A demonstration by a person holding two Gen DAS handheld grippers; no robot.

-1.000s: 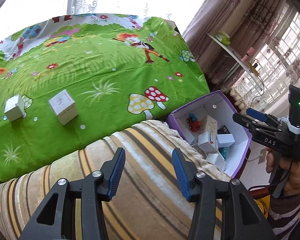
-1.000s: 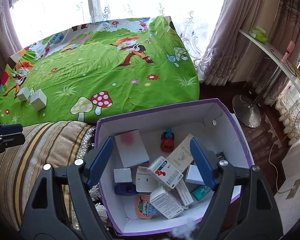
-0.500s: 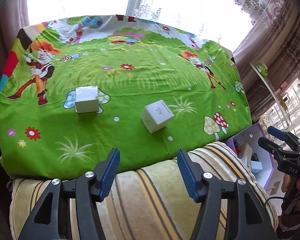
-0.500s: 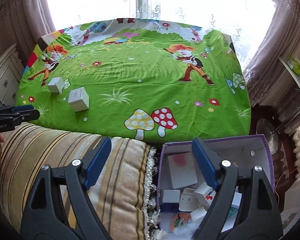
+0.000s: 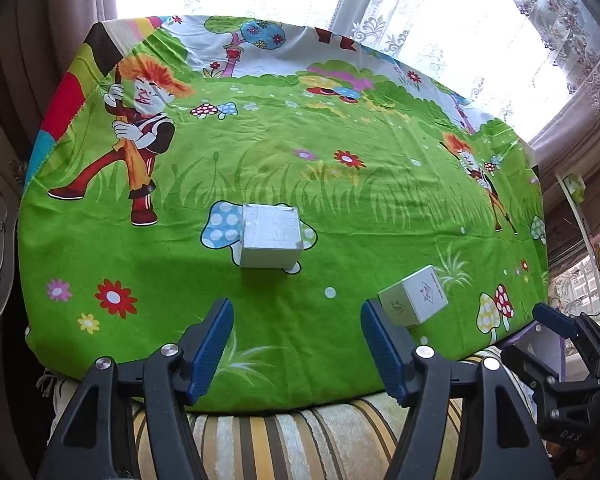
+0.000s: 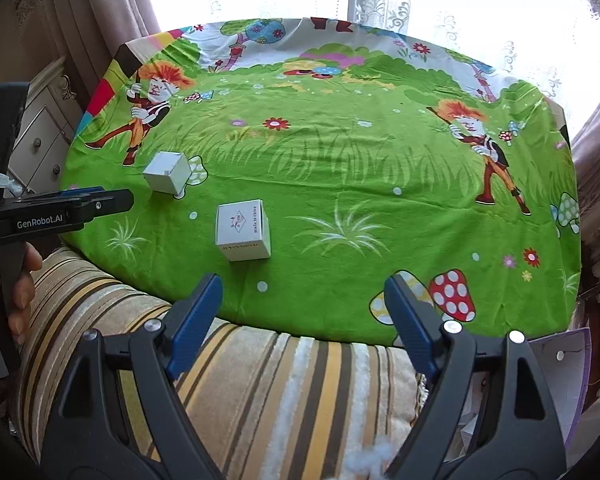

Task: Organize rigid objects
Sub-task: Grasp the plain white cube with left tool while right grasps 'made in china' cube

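- Left gripper, low centre: jaws just been opening, nothing between them
- Right gripper: wide apart, empty
- Two white boxes mid-frame on green cloth

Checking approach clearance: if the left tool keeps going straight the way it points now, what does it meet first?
Likely the plain white box, roughly centred ahead of the open, empty left tool. The green cloth between looks free. The printed box sits off by the right finger; depth is unclear, so a graze is possible.
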